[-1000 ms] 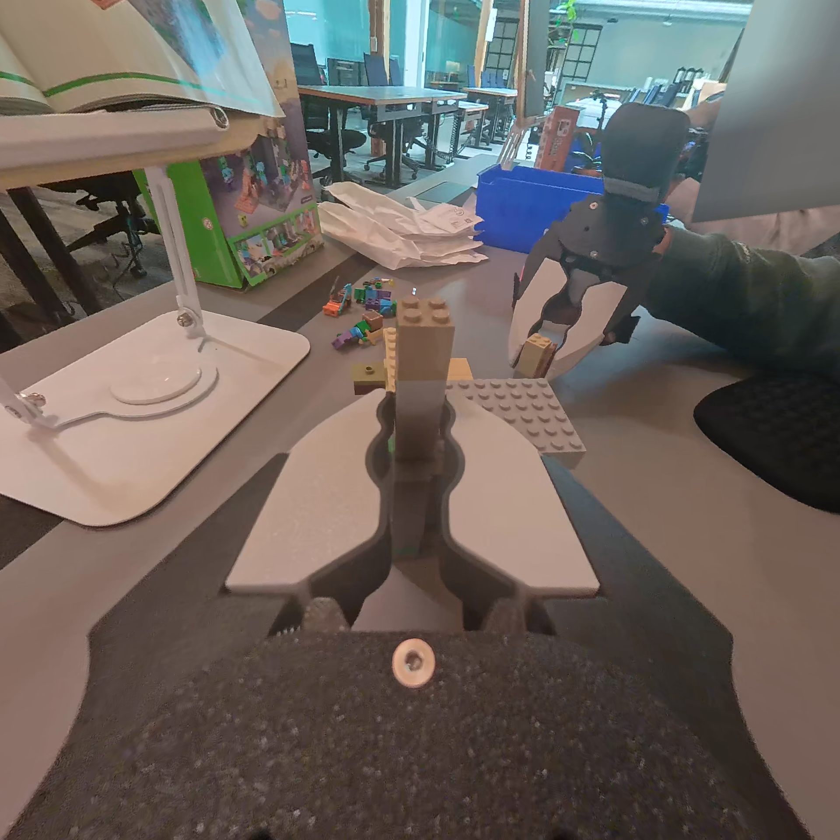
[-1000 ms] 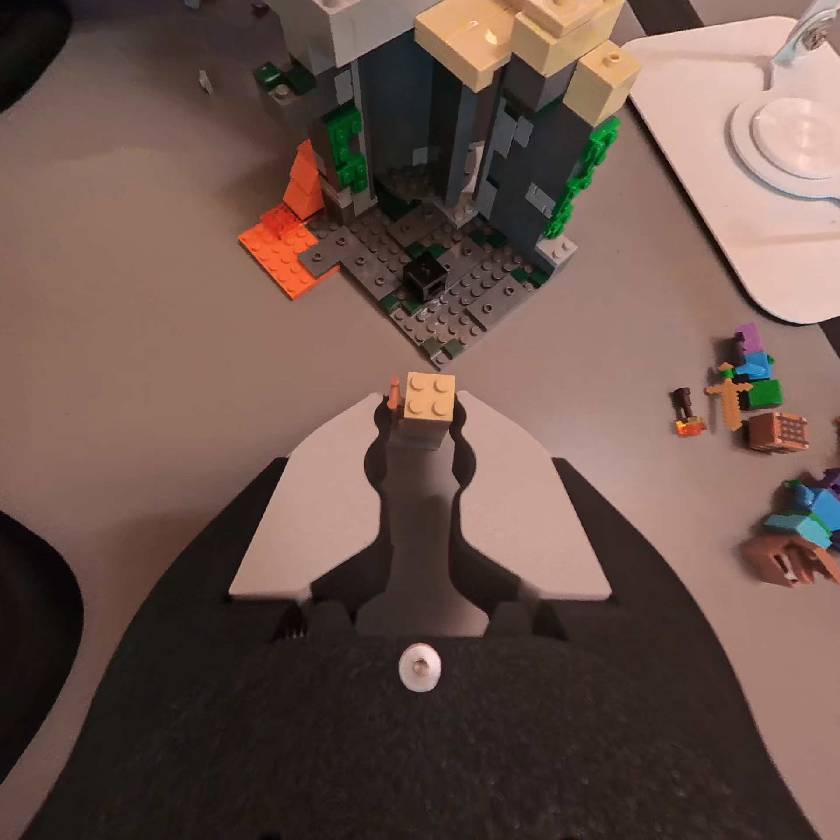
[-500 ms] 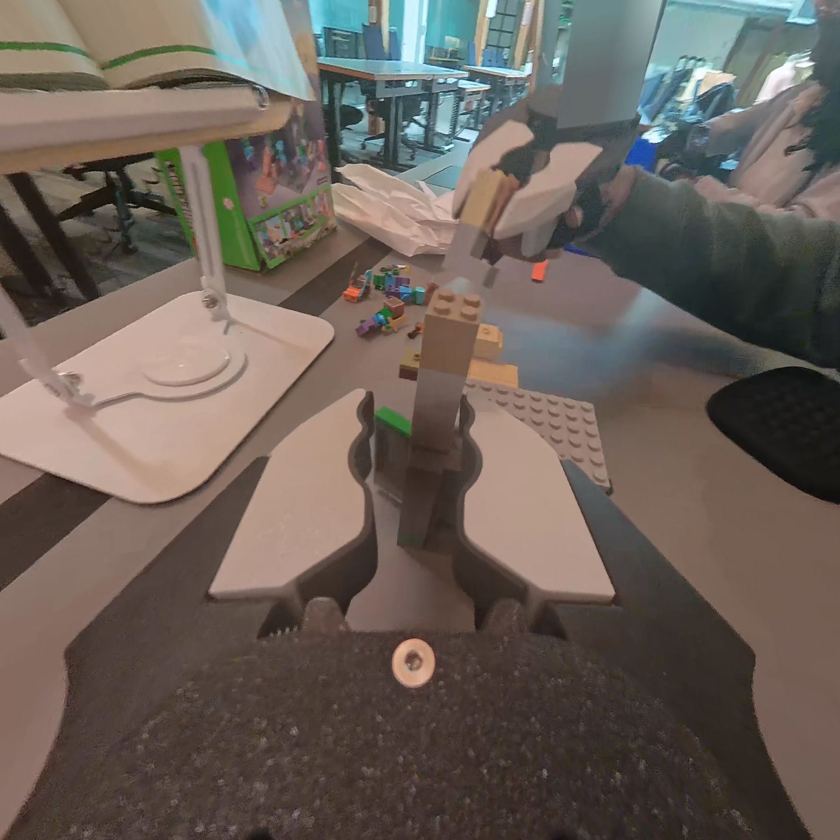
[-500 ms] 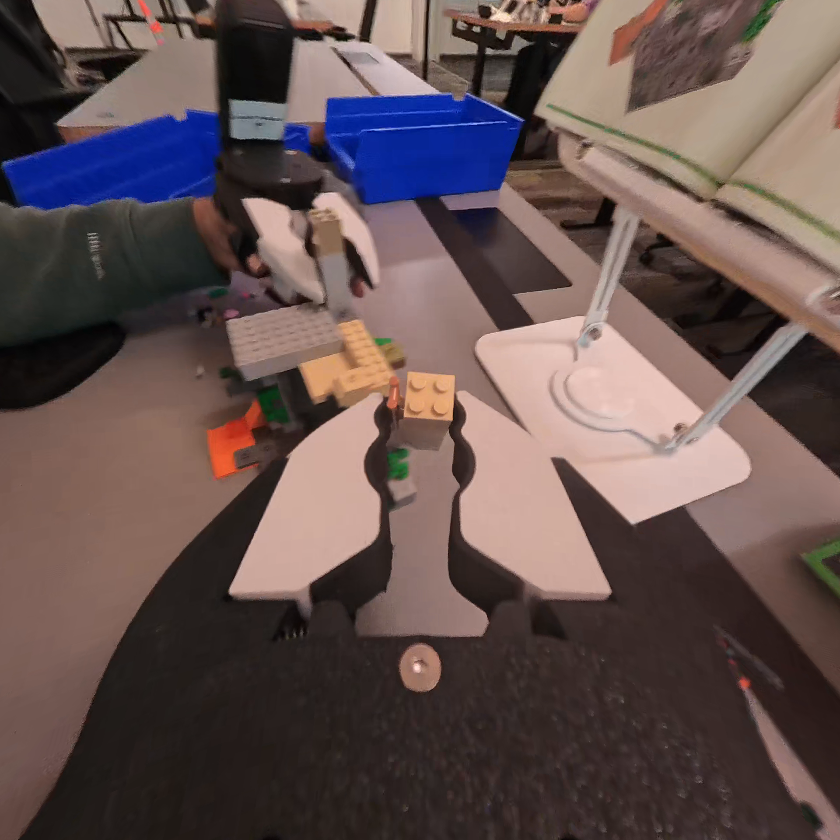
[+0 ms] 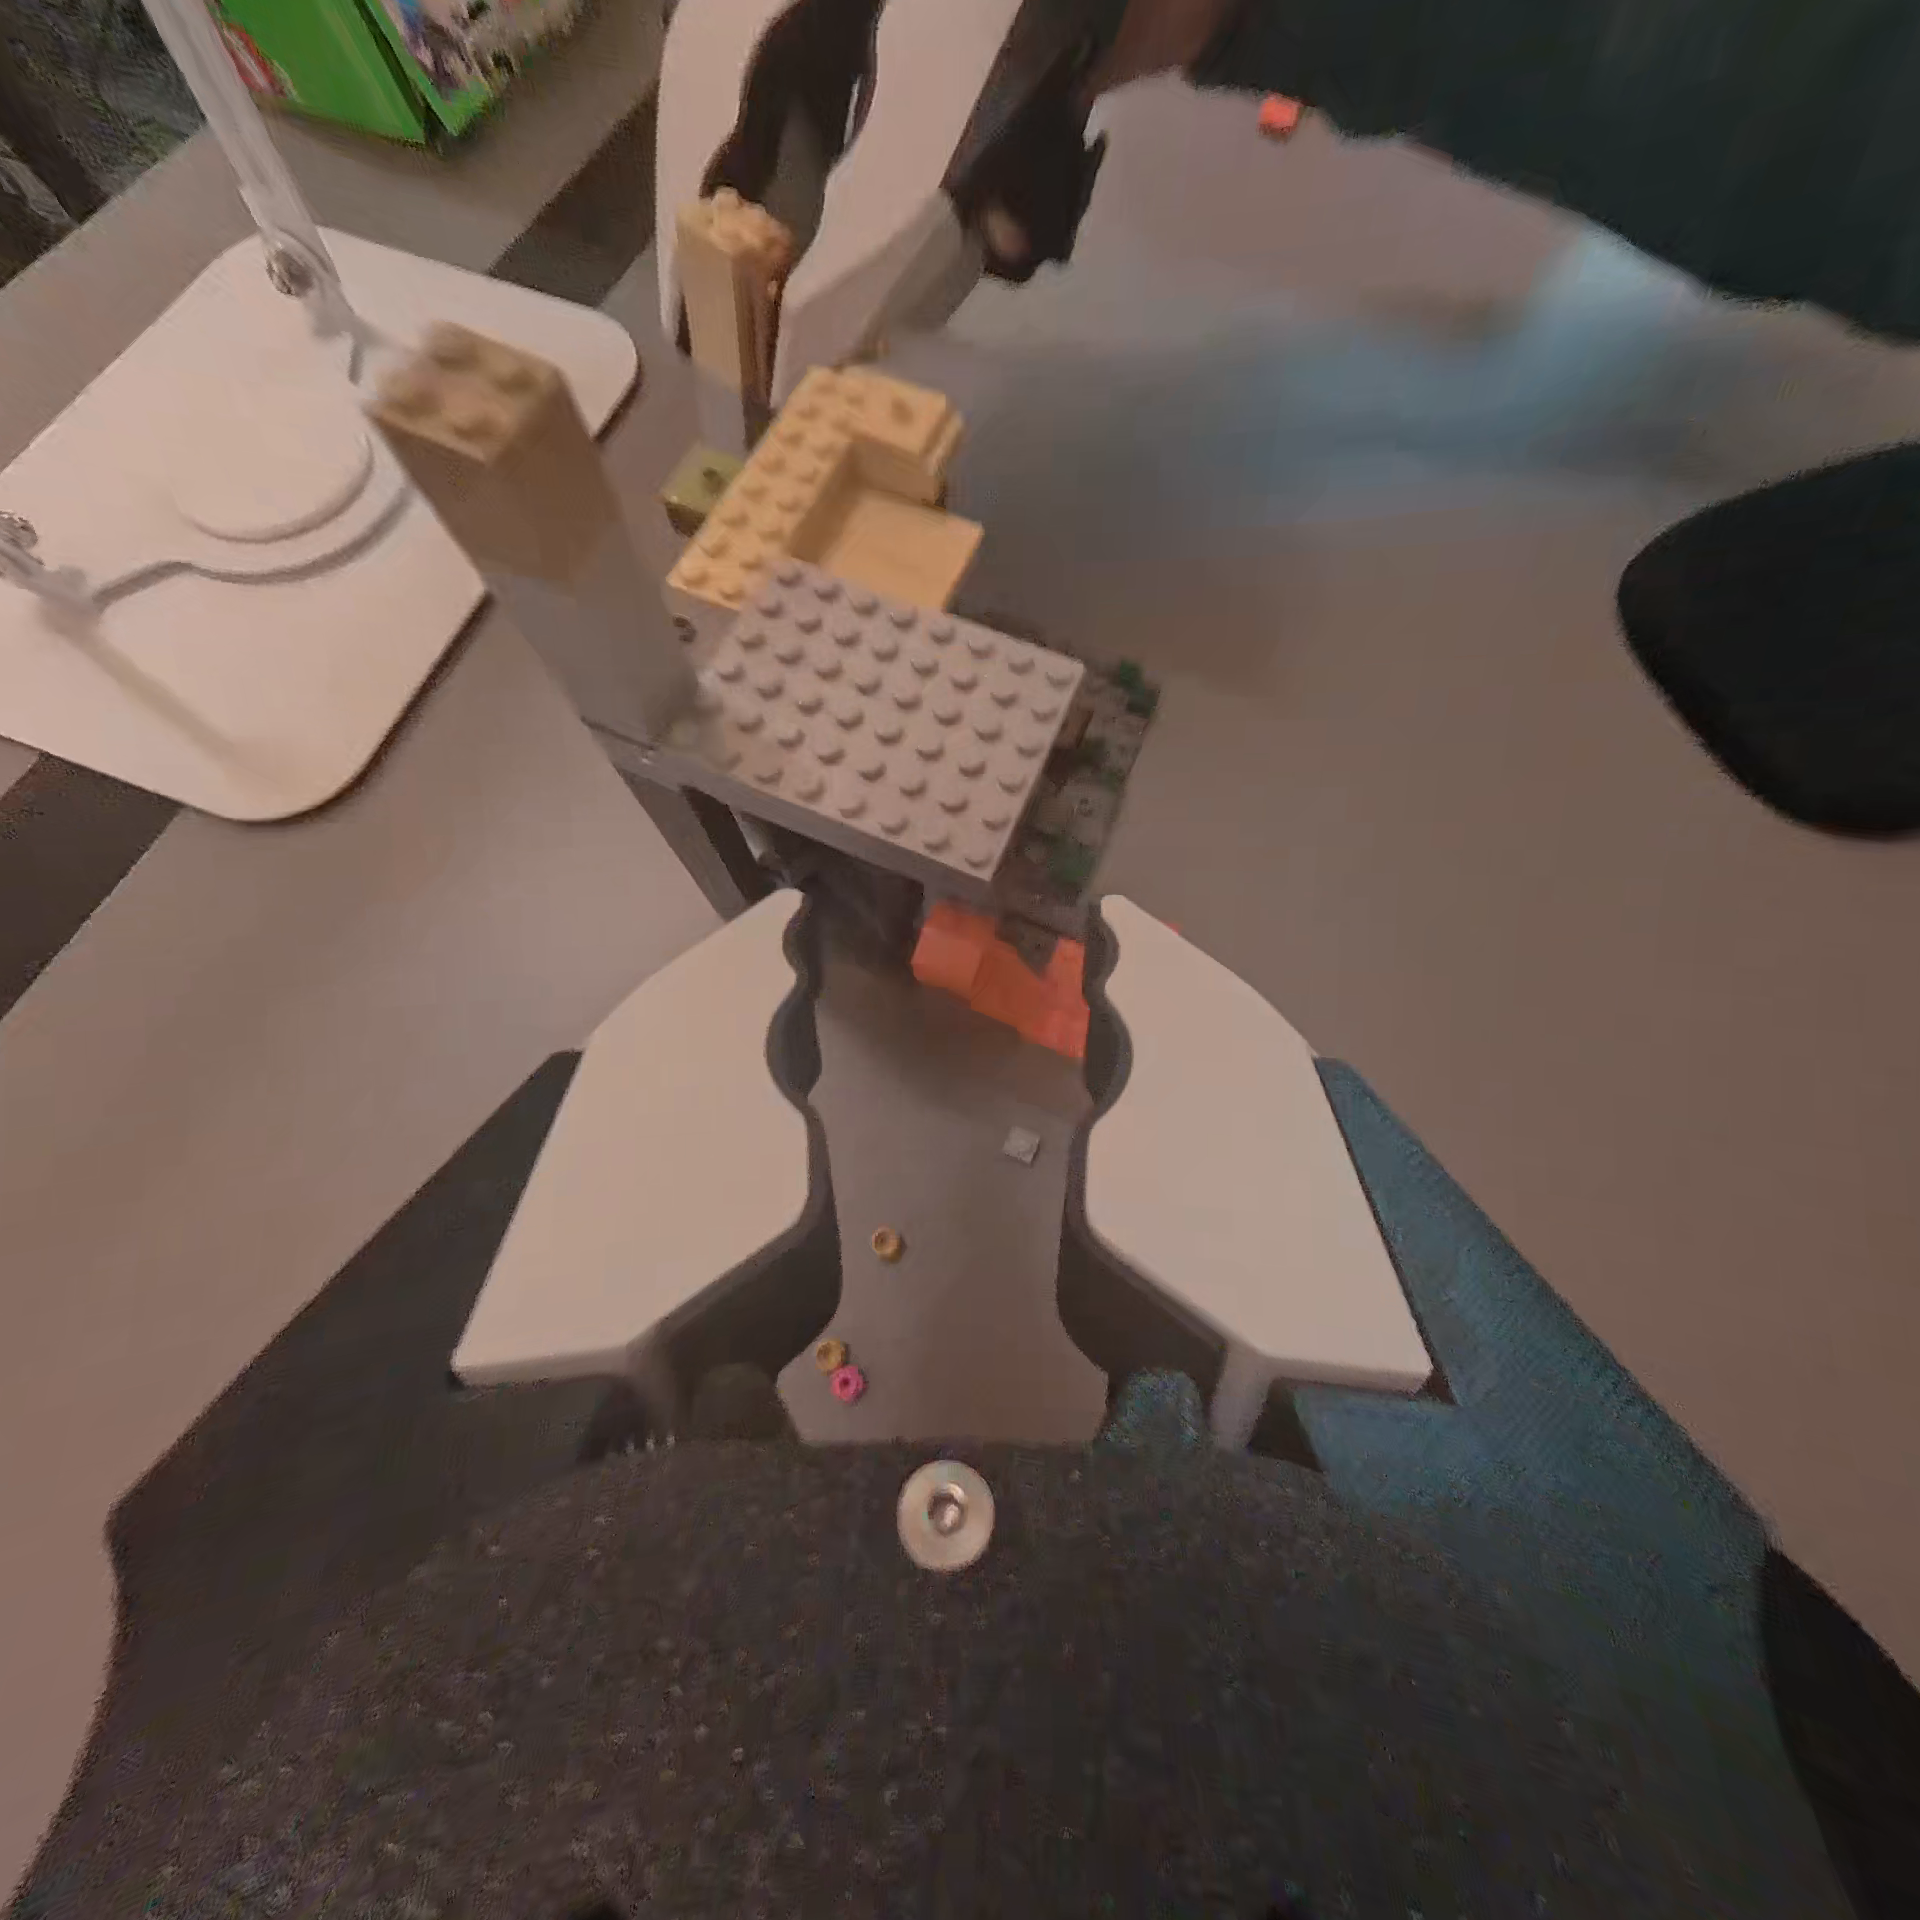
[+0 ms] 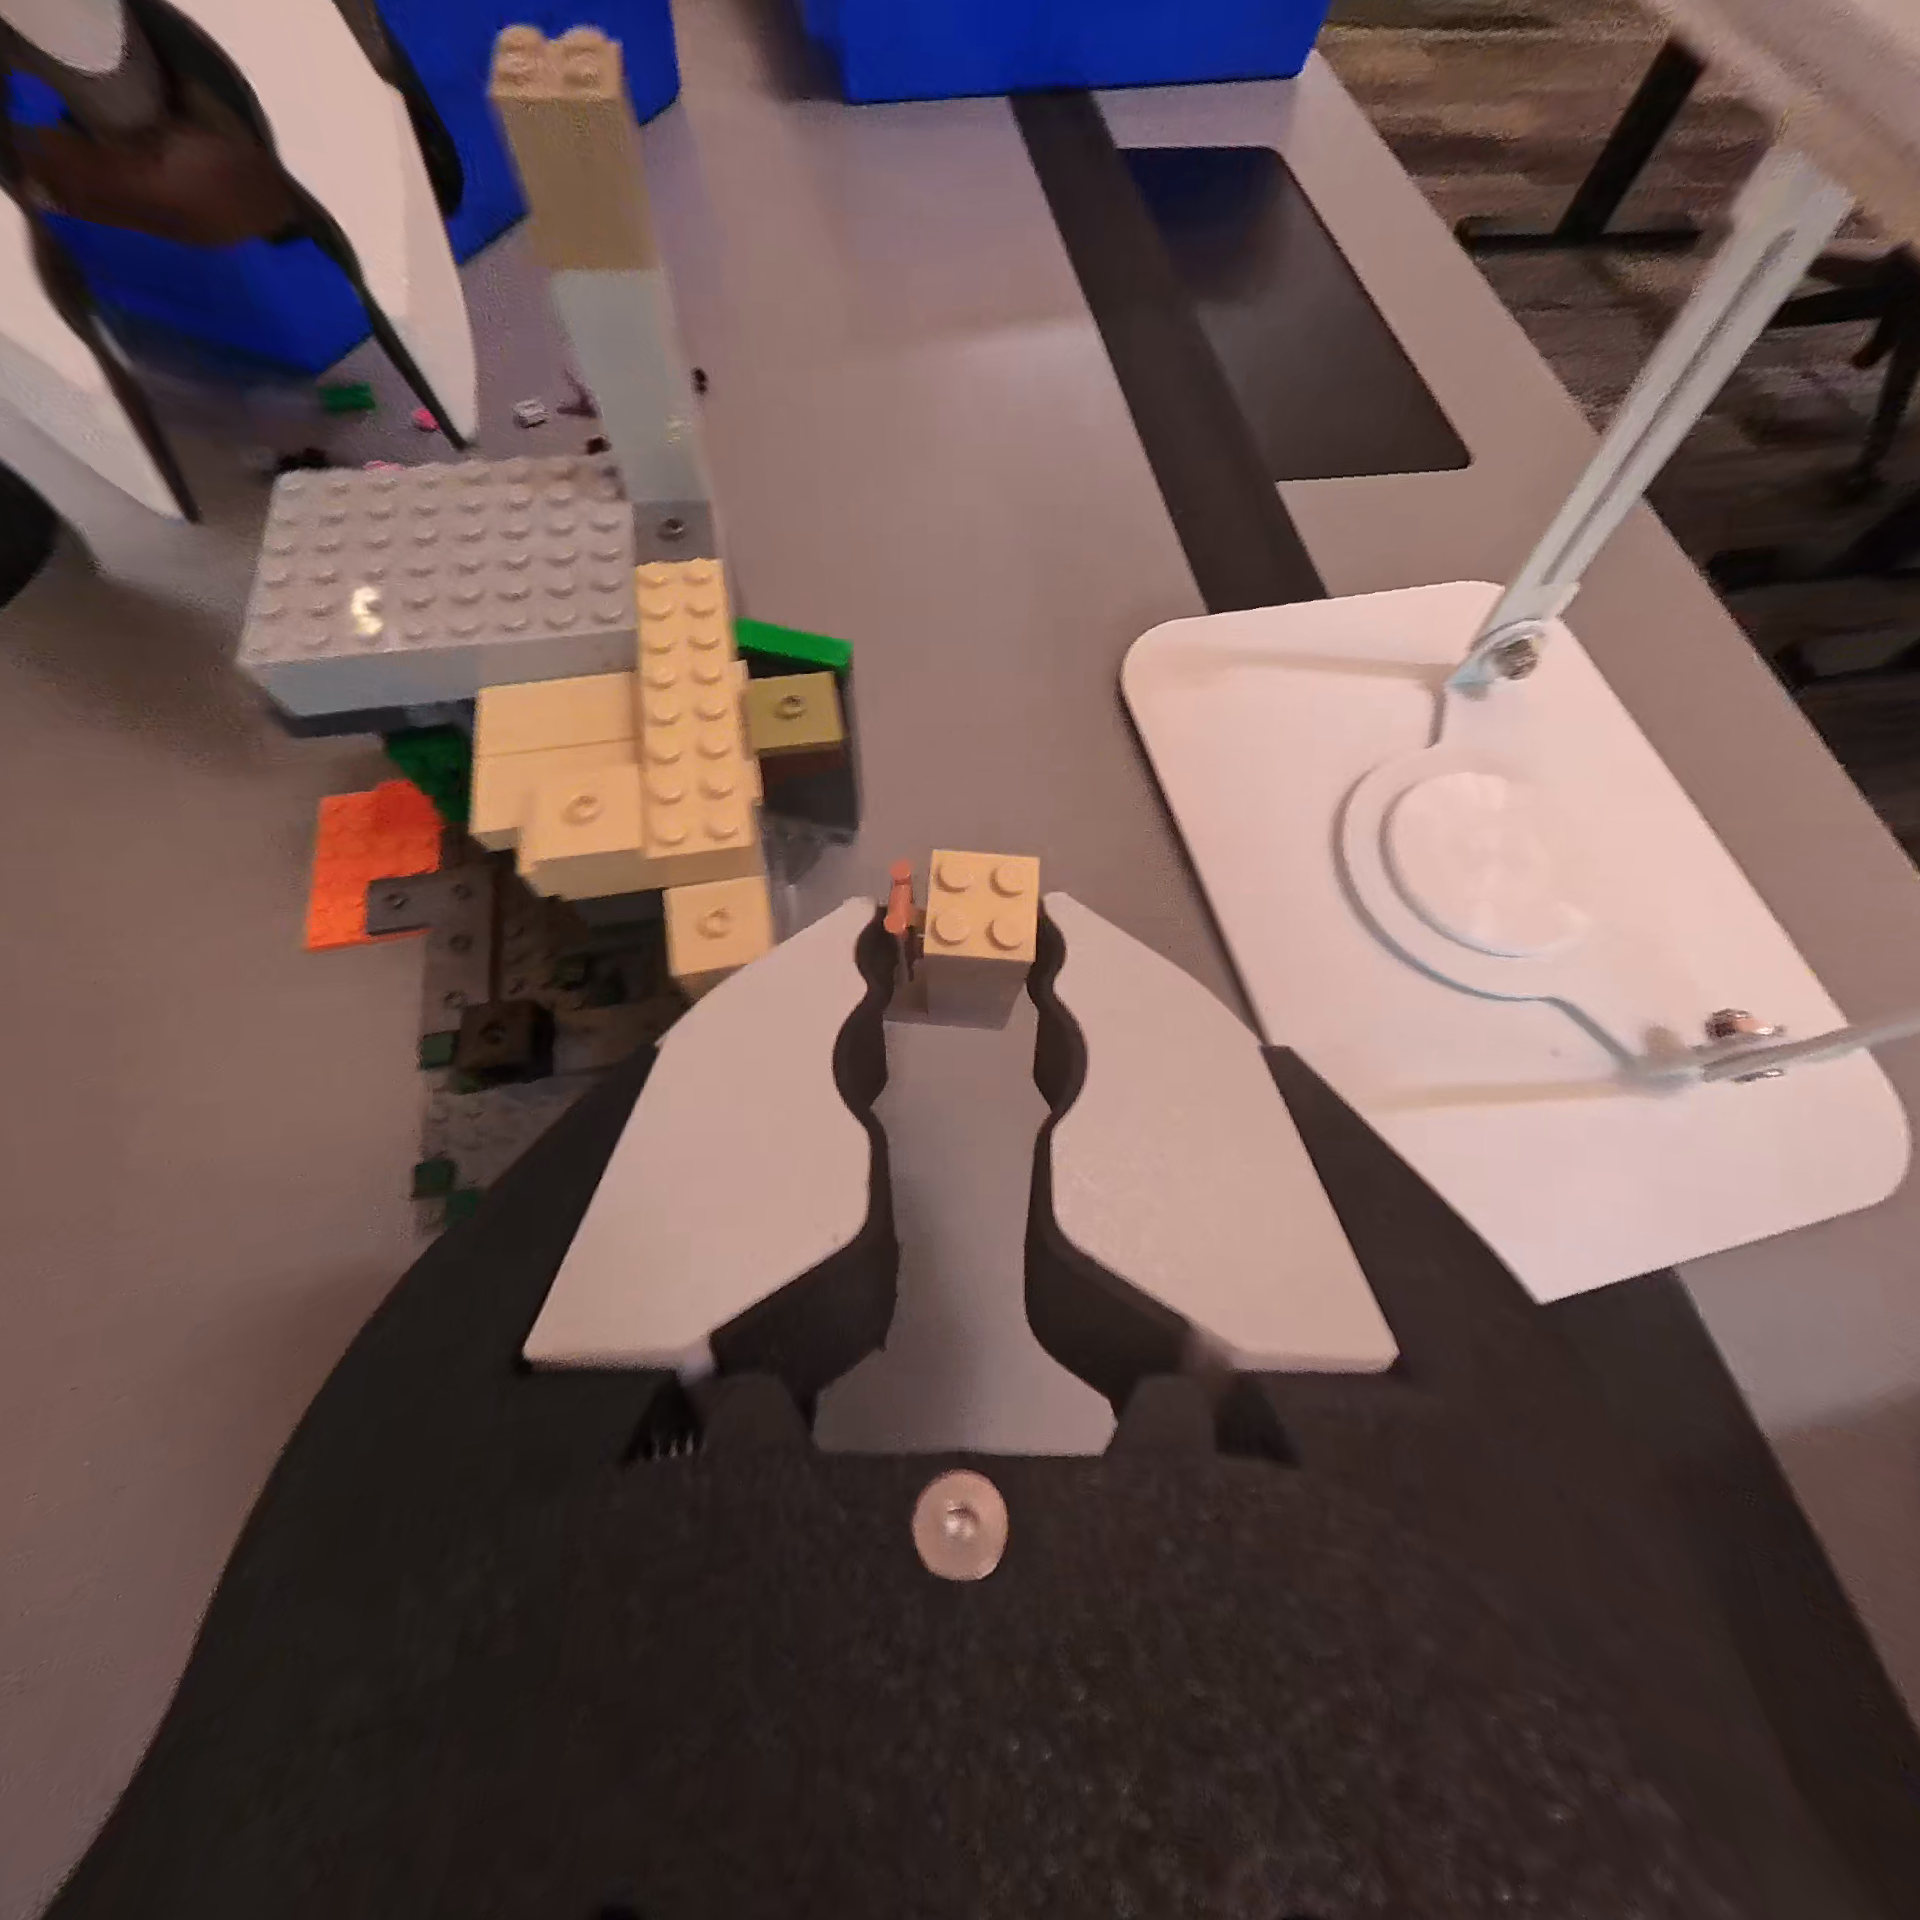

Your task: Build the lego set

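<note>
Right jaws clamped on a tan-topped grey brick column; left jaws apart and bare beside the brick model.

Seen between the right gripper (image 6: 951,925) fingertips: a small tan-topped grey plastic brick column (image 6: 977,935), pads pressed on its sides, a thin orange peg (image 6: 900,902) at its left face, just beside the tan stepped roof (image 6: 634,779) of the grey-and-tan brick model (image 5: 883,717). Left gripper (image 5: 945,935) spread wide, nothing held, fingertips near the orange bricks (image 5: 997,977) at the model's foot. Risks, as judged: model nudged across the grey table (image 5: 312,987), tall tan-and-grey brick tower (image 5: 540,540) knocked off, held column twisted in a narrow grip. Only in the right view: blue plastic bins (image 6: 1049,47), green plates (image 6: 795,639). Only in the left view: small loose rings (image 5: 847,1371), green box (image 5: 343,62), black pad (image 5: 1787,644). White stand base (image 6: 1507,935) in both.
</note>
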`<move>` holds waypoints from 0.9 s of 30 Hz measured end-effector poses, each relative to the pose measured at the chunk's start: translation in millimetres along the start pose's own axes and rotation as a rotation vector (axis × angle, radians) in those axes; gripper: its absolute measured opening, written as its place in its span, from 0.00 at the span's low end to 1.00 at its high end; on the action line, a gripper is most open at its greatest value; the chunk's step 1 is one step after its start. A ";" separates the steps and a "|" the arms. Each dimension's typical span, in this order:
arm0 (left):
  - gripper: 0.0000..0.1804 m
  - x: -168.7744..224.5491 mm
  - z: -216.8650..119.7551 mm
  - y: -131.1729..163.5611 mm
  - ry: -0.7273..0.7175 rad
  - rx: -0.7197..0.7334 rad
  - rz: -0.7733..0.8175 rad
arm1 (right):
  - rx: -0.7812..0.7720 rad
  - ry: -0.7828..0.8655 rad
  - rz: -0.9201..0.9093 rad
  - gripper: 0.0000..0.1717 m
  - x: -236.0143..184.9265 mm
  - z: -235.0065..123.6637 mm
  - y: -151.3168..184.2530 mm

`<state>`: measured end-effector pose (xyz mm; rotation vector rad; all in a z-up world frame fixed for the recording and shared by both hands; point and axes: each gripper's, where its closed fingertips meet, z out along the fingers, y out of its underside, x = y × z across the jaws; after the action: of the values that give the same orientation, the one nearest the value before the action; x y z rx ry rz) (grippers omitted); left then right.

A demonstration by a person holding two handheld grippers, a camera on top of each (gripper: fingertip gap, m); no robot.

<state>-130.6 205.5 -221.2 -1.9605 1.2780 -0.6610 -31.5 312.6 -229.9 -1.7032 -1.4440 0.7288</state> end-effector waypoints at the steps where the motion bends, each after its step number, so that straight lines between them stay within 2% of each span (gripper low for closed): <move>1: 0.26 0.2 3.5 2.9 -0.027 -0.004 0.025 | 0.003 0.001 0.006 0.14 -4.6 -2.5 1.4; 4: 0.21 -2.5 13.1 3.1 -0.068 0.030 0.038 | 0.020 0.010 0.021 0.14 -18.6 -16.4 5.0; 10: 0.20 -11.5 17.0 -6.5 -0.080 0.066 0.044 | 0.036 0.034 0.040 0.14 -64.6 -45.8 14.8; 16: 0.20 -23.7 19.3 -8.3 -0.054 0.101 0.034 | 0.055 0.056 0.010 0.14 -107.6 -51.0 12.8; 22: 0.20 -42.0 7.1 -8.5 -0.169 0.186 -0.025 | 0.053 0.094 0.063 0.14 -94.4 -55.6 13.0; 27: 0.20 -44.3 -7.5 -5.5 -0.243 0.228 -0.042 | -0.055 0.116 0.071 0.14 -95.4 -50.6 39.5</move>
<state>-150.0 245.8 -214.1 -1.8202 0.9730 -0.5435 12.9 207.2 -241.1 -1.8157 -1.3407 0.6221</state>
